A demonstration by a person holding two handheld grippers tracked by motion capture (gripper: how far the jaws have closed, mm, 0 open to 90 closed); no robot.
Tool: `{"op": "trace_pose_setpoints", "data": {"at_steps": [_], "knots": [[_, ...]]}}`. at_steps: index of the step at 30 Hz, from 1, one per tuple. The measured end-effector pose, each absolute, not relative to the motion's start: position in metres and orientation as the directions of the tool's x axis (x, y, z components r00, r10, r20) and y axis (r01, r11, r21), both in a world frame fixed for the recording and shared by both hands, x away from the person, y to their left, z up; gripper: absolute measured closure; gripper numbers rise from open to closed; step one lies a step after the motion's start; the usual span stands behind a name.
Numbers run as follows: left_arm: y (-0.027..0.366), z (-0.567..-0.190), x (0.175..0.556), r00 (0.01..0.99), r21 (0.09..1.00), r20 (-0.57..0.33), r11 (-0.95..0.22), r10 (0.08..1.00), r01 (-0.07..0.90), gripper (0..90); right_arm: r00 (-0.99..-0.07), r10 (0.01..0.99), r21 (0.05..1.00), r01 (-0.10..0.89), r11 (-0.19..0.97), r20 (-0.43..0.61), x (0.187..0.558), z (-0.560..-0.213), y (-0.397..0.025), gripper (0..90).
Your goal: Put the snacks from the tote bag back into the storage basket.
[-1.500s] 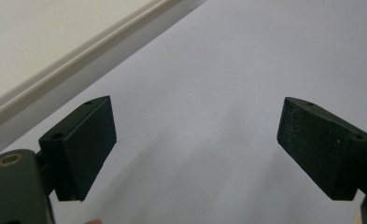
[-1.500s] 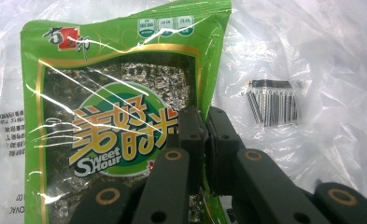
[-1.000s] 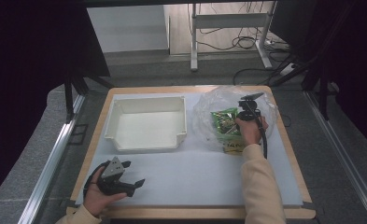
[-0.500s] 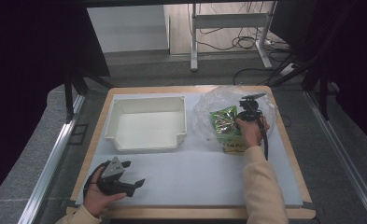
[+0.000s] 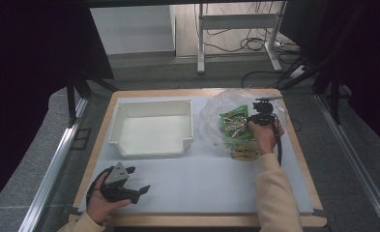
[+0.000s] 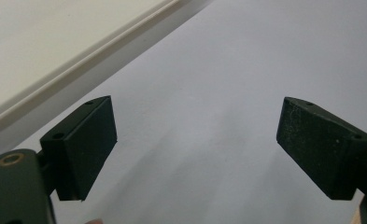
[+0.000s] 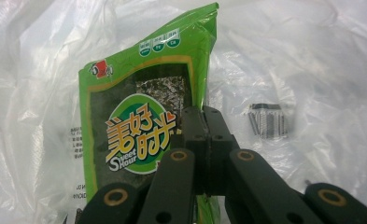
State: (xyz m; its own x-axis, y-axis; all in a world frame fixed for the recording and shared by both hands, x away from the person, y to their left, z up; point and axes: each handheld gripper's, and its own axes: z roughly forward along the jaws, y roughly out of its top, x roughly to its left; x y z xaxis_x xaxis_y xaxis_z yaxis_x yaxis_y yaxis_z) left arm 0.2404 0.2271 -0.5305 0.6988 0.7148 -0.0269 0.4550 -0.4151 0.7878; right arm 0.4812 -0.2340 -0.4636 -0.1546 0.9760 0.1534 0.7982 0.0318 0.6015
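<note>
Jaws of the right gripper (image 7: 204, 126) are pressed flat together on the edge of a green snack packet (image 7: 144, 135), a glossy foil pouch with a dark window of seaweed, an oval label in orange lettering and small round badges near its top seam; the matte black pads meet with no gap visible, and the linkage arms with brass-ringed pivots hide the packet's lower part. Behind the packet spreads a clear plastic bag (image 7: 312, 70), thin and crinkled, catching white glare, with a printed barcode showing through its film; whether the packet is still partly inside the bag cannot be made out. From the high view the right gripper (image 5: 260, 117) sits at the far right of the table, the packet (image 5: 233, 126) just left of it on the rumpled bag (image 5: 214, 113), and a yellowish second packet (image 5: 244, 152) lies nearer the person, its print too small to read. The left gripper (image 6: 195, 149) holds its two blocky, dull rubber-faced jaws wide apart over smooth white sheet with nothing between them; in the high view it (image 5: 129, 188) rests low at the near left corner in the person's hand. A white rectangular plastic tray (image 5: 122, 140), shallow and smooth-walled, stands between the two, its rim cutting across the corner of the left gripper view.
</note>
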Motion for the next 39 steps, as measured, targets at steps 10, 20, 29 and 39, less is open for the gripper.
{"op": "trace_pose_setpoints", "data": {"at_steps": [10, 20, 29, 39], "knots": [[0.227, -0.53, 0.24, 0.698, 0.787, -0.027, -0.415, 0.716, 0.456, 12.3, -0.173, 0.972, 0.645, 0.764, 0.032, 0.157, 0.474, -0.454, -0.238, 89.9], [0.227, -0.531, 0.241, 0.698, 0.786, -0.023, -0.419, 0.715, 0.454, 12.3, -0.188, 0.96, 0.692, 0.722, -0.009, 0.208, 0.464, -0.439, -0.246, 89.9], [0.226, -0.531, 0.241, 0.698, 0.785, -0.021, -0.421, 0.716, 0.455, 12.2, -0.222, 0.938, 0.735, 0.676, -0.051, 0.268, 0.452, -0.425, -0.252, 89.9], [0.227, -0.531, 0.242, 0.691, 0.782, -0.021, -0.418, 0.723, 0.462, 12.1, -0.256, 0.91, 0.758, 0.645, -0.091, 0.327, 0.447, -0.419, -0.257, 89.9]]}}
